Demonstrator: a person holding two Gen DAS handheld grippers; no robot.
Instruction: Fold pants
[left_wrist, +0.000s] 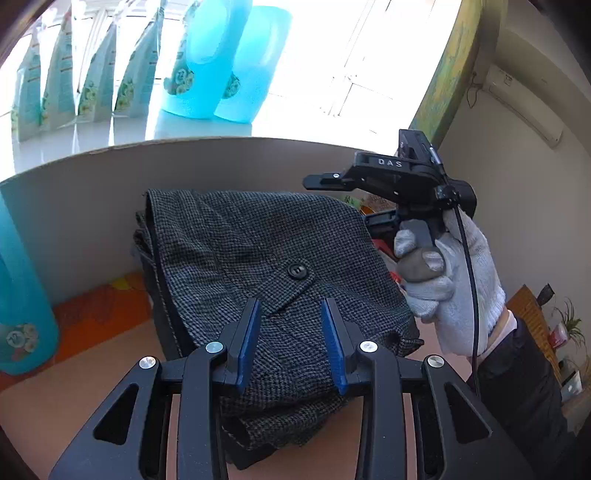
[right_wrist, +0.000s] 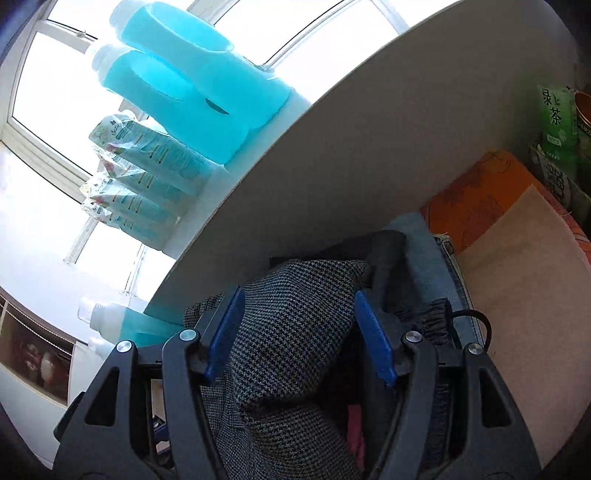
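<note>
Tabletop (left_wrist: 110, 380) under folded tweed pants (left_wrist: 258, 251)

The pants (left_wrist: 258, 236) are coarse, matt woven tweed cloth; the detergent bottles (left_wrist: 207, 62) are smooth translucent plastic.

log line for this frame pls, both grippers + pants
pants: folded, on clothes pile by wall | left gripper: open, fingers over pants | right gripper: open, fingers astride pants fold | grip: none evident
</note>
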